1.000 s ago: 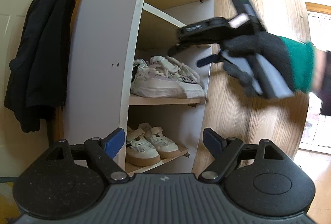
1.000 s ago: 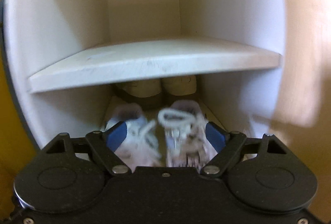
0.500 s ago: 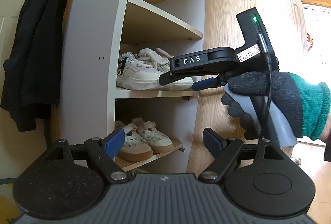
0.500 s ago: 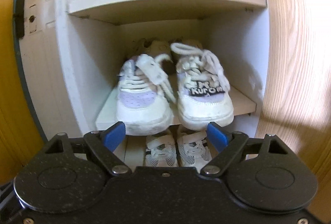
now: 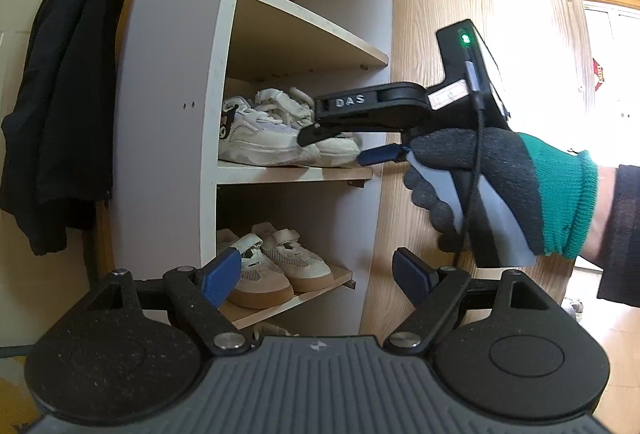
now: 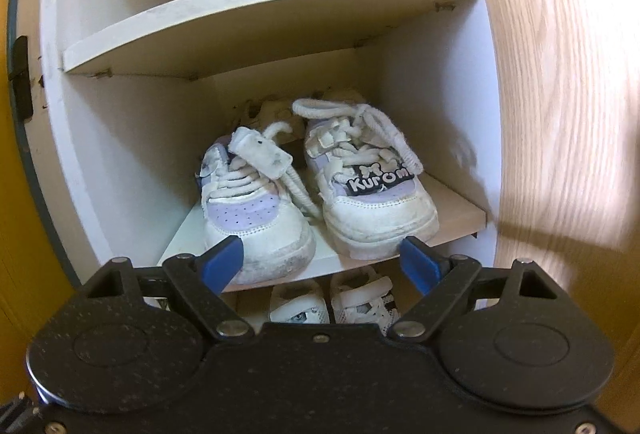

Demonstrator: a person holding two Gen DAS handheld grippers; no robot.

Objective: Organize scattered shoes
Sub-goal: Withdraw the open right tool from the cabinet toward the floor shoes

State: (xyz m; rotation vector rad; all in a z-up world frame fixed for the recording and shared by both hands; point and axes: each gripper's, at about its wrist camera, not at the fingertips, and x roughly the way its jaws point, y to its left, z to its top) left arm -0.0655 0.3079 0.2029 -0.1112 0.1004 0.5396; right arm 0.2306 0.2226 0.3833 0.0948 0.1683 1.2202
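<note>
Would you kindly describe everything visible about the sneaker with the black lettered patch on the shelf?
The white sneaker looks like scuffed, grubby leather with lilac panels, thick white laces hanging loose, and a black patch with white letters across the laces. It stands upright on the pale shelf, toe outward at the front edge, the right one of its pair, close beside its mate. No gripper touches it.

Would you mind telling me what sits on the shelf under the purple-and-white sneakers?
Below the purple-and-white sneakers, a pair of white strap shoes with tan soles stands on the lower shelf. In the right wrist view the hand-held gripper's body hides most of that pair.
</note>
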